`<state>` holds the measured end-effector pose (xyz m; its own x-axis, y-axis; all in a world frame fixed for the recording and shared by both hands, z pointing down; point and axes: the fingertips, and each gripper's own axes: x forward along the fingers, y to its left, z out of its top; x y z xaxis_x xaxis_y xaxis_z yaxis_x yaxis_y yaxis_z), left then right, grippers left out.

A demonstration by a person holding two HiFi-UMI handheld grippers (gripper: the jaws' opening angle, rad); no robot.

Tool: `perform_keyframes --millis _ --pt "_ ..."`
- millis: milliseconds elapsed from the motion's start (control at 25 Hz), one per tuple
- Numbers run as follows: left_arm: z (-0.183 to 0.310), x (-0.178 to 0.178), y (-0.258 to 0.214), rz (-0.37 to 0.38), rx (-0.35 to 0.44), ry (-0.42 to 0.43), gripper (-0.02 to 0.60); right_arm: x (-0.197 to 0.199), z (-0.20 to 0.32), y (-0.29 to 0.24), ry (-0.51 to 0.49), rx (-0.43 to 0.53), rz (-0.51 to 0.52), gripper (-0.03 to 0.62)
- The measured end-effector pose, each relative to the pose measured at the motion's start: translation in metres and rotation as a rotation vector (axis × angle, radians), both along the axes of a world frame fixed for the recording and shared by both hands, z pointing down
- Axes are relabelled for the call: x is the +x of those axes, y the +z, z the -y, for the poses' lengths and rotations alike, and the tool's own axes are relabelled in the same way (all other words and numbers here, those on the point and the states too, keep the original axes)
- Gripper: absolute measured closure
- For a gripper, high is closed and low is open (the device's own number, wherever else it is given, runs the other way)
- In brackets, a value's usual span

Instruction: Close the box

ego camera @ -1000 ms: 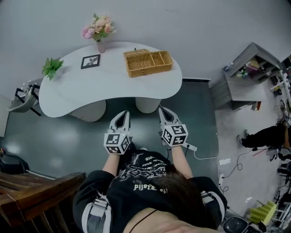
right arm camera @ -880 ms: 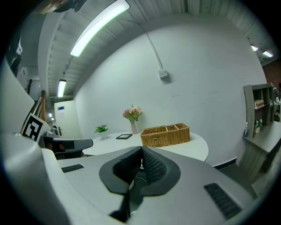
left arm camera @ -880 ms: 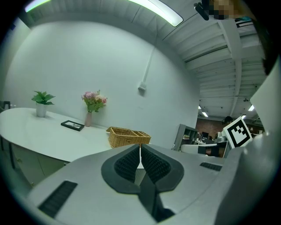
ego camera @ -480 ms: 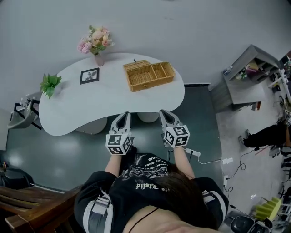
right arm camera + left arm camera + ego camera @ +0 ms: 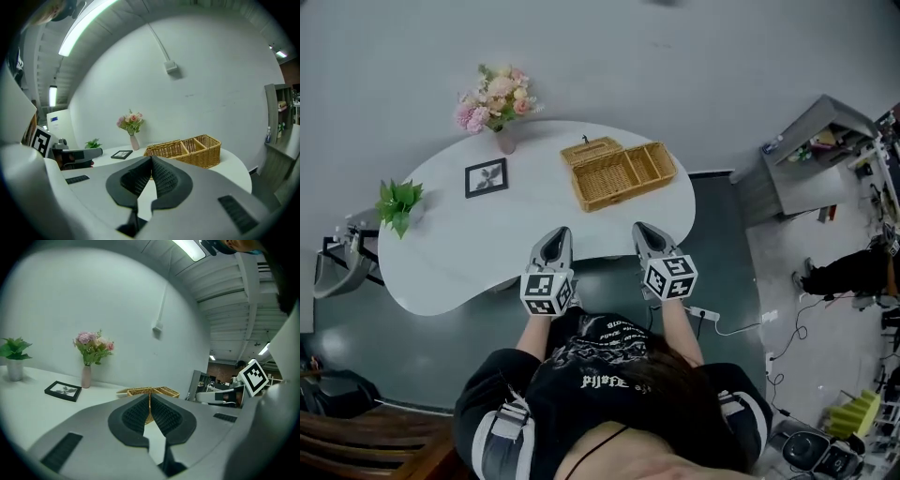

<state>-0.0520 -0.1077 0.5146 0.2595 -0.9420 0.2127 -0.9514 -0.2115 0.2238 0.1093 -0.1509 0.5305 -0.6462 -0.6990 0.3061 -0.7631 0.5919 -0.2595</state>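
— White desk (image 5: pixel 441 253), wicker box (image 5: pixel 628 178) far right on it. Lidded?
— Lid (image 5: pixel 591 150) thrown back, compartments exposed. Left hand-held gripper (image 5: pixel 558 234) and right hand-held gripper (image 5: pixel 639 228) clenched shut at near edge. Pink flowers (image 5: pixel 495 94) in vase (image 5: pixel 506 142).

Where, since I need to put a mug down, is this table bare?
The near half of the table is bare, from the plant across to in front of the basket. The far edge is crowded: flowers, picture frame, basket.
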Motion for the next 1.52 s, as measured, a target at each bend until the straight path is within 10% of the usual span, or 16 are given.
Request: perform_keyframes --millis 600,1520 --pt "0.085 -0.079 0.003 0.012 -0.022 0.042 0.554 -0.076 0.083 -0.010 0.001 -0.081 0.010 0.568" --pt "0.135 -0.086 -0.004 -0.009 -0.040 -0.108 0.554 -0.095 0.174 -0.023 -0.093 -0.186 -0.140 0.539"
